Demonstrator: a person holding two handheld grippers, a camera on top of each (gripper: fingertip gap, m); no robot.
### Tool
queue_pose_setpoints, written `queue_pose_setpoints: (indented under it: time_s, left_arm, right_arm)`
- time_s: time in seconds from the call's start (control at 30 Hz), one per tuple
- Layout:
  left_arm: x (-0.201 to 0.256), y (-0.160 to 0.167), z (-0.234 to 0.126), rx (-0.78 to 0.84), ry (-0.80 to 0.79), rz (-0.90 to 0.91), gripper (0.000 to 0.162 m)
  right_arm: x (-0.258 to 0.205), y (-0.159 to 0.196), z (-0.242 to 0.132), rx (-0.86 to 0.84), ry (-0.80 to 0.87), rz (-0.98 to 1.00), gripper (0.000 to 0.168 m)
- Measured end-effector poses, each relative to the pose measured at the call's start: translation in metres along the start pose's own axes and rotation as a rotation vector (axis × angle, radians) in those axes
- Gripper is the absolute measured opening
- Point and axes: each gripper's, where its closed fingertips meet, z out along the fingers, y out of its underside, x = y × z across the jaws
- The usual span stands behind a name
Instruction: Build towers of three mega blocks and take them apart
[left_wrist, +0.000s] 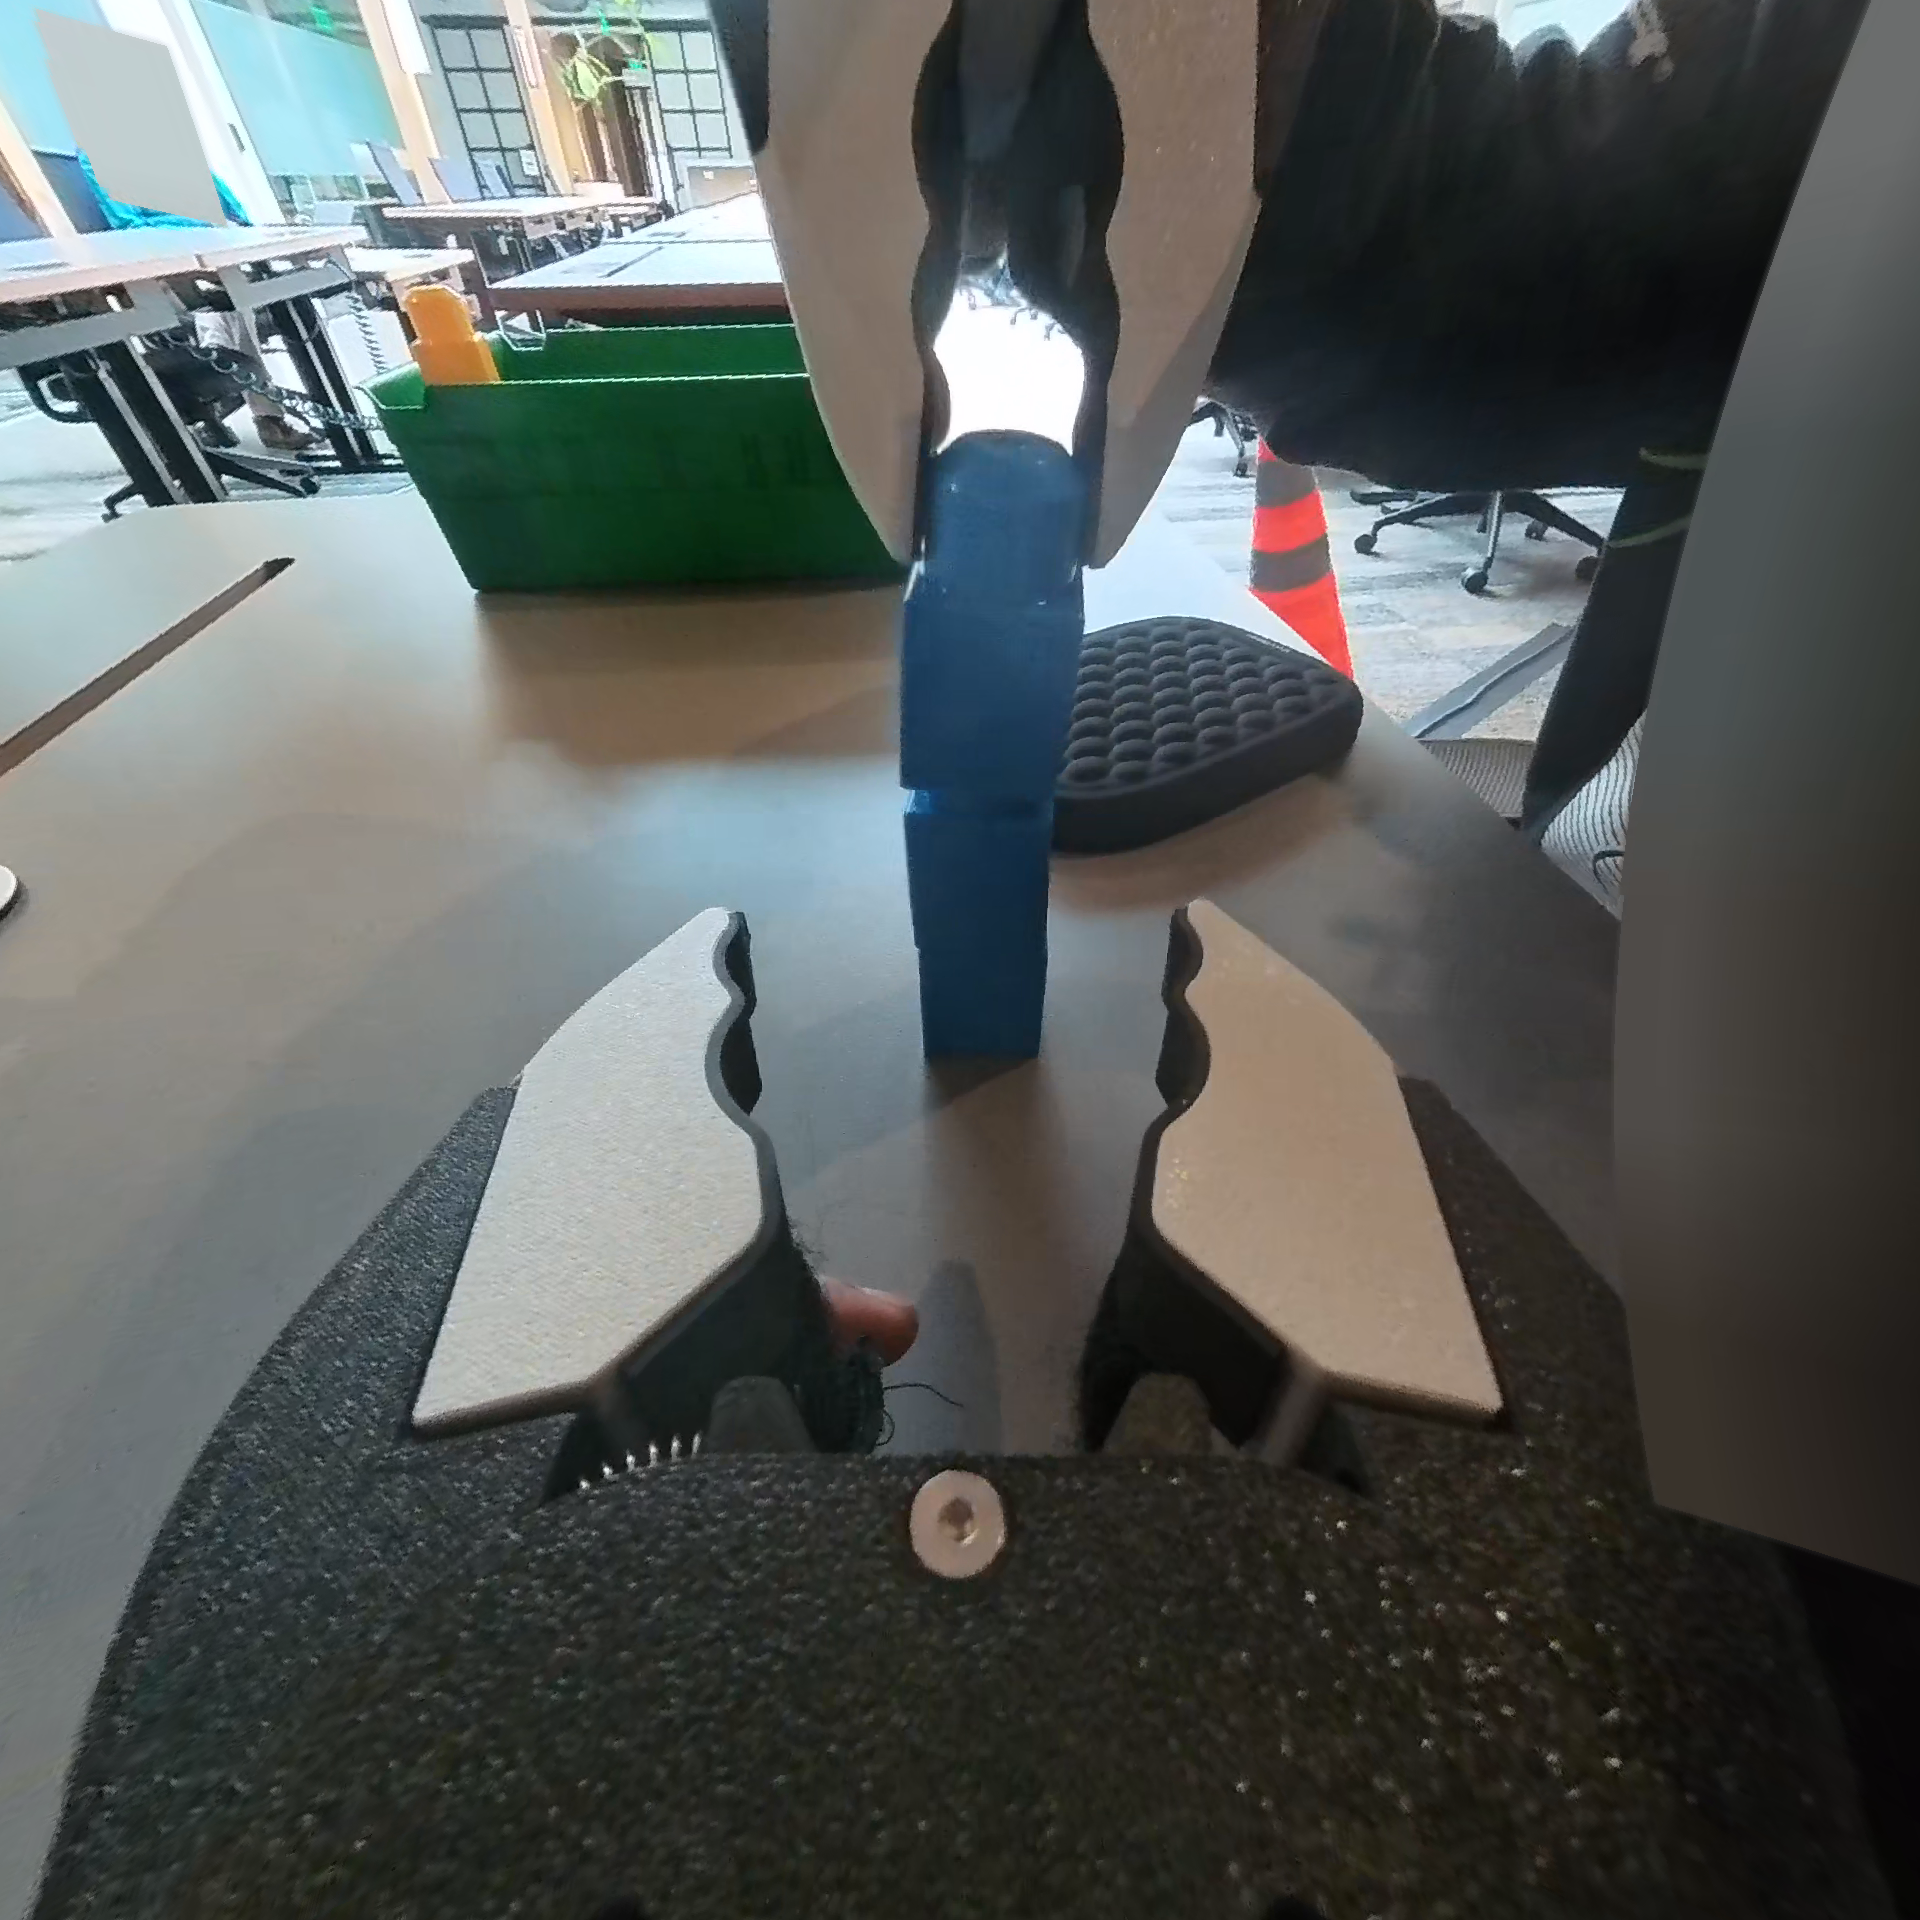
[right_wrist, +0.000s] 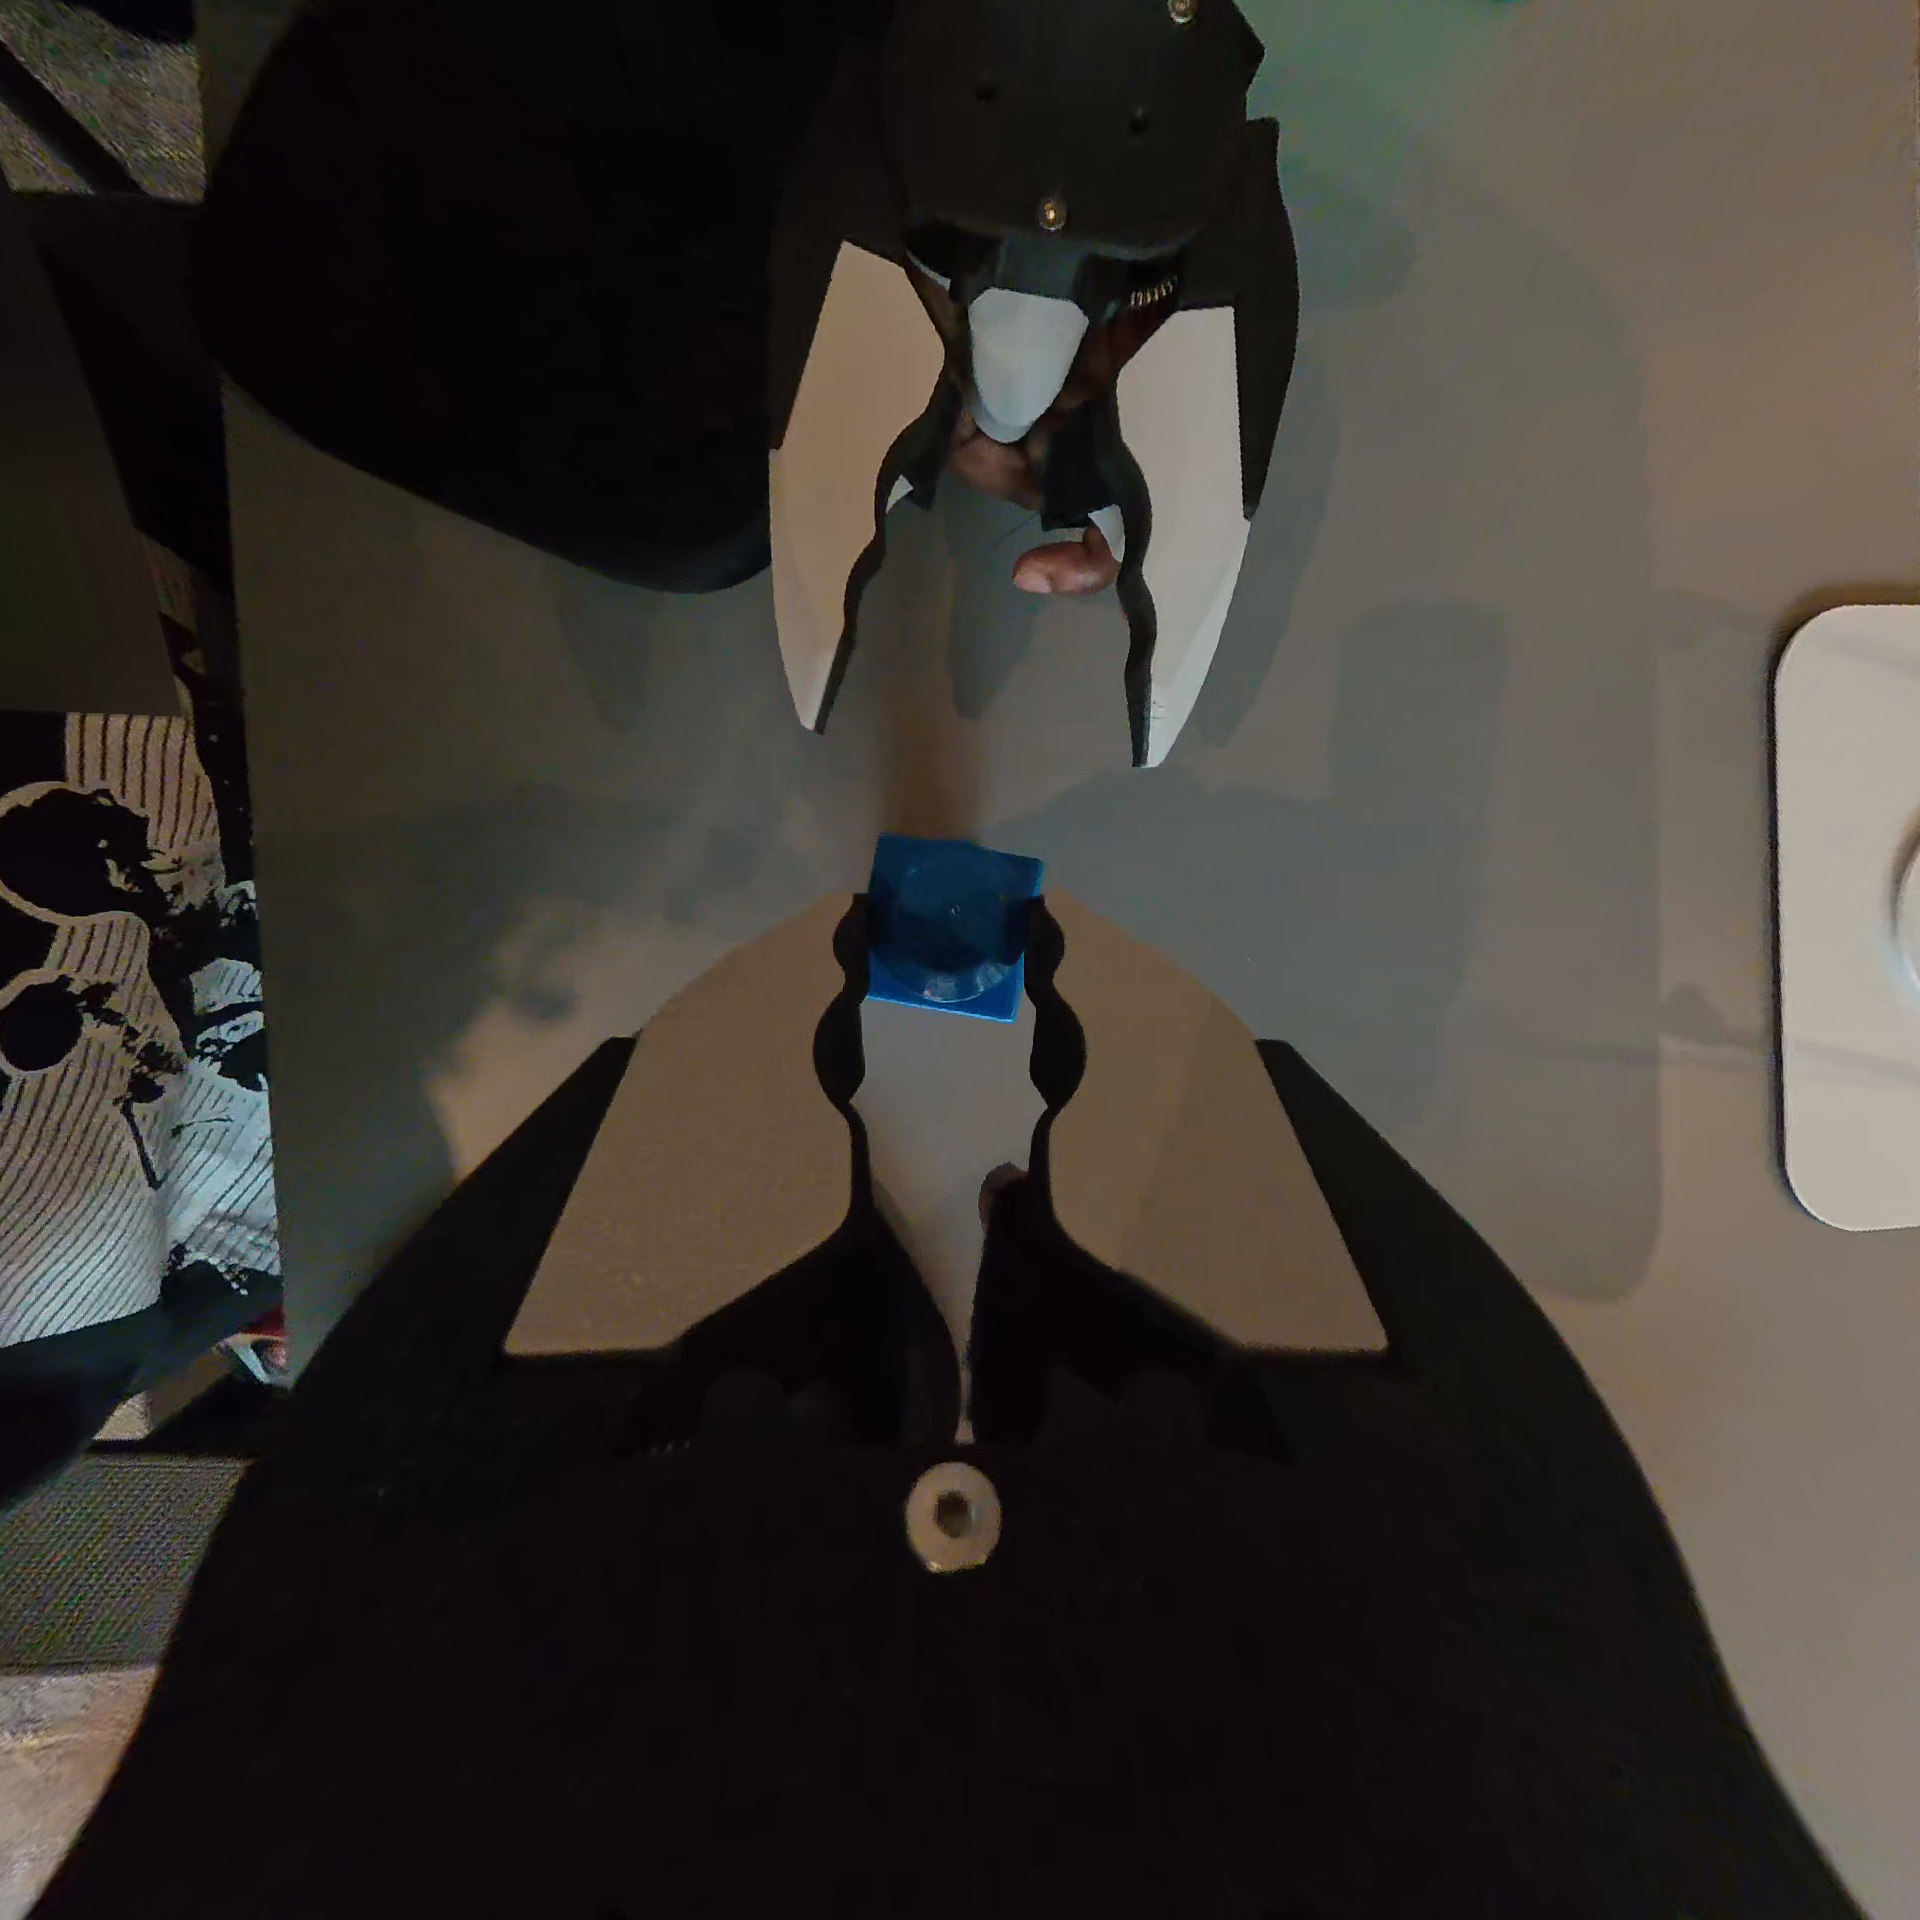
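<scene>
While the left wrist view looks low across the dark matte tabletop (left_wrist: 312, 831), a tower of three stacked blue plastic mega blocks (left_wrist: 982, 748) stands upright on it just ahead of the left gripper (left_wrist: 961, 966). That gripper's grey fingers are spread wide with nothing between them, short of the bottom block and not touching it. From above, the right gripper (left_wrist: 1003, 488) comes straight down and its tips pinch the round stud of the top block. Behind the tower sit a green plastic bin (left_wrist: 623, 468) with a yellow block (left_wrist: 449, 338) poking out and a black dimpled rubber pad (left_wrist: 1195, 727).

My reading is that the tower is complete and either the last block has just been seated or dismantling is starting; which one cannot be told. To take it apart, the left gripper would need to close on the lower blocks to brace them while the right one pulls the top block straight up.

Looking down, the right wrist view shows only the top of the tower (right_wrist: 951, 935), clamped at its stud by this gripper's tips (right_wrist: 948, 935); the lower blocks are hidden beneath. The left gripper (right_wrist: 982, 743) sits agape beyond it. The bin is out of frame, and a white rounded object (right_wrist: 1849, 914) is cut off at the edge.
</scene>
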Motion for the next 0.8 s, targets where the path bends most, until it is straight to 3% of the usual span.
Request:
queue_pose_setpoints:
  time_s: [0.5, 0.8]
  left_arm:
    - [-0.0011, -0.0025, -0.0027, 0.025, 0.0, -0.013, 0.071]
    - [-0.0009, -0.0007, -0.0011, 0.009, 0.009, -0.021, 0.071]
  right_arm:
    - [0.0013, 0.0055, 0.0034, 0.026, 0.029, 0.041, 0.028]
    - [0.0021, 0.0075, 0.0039, -0.063, 0.013, 0.012, 0.029]
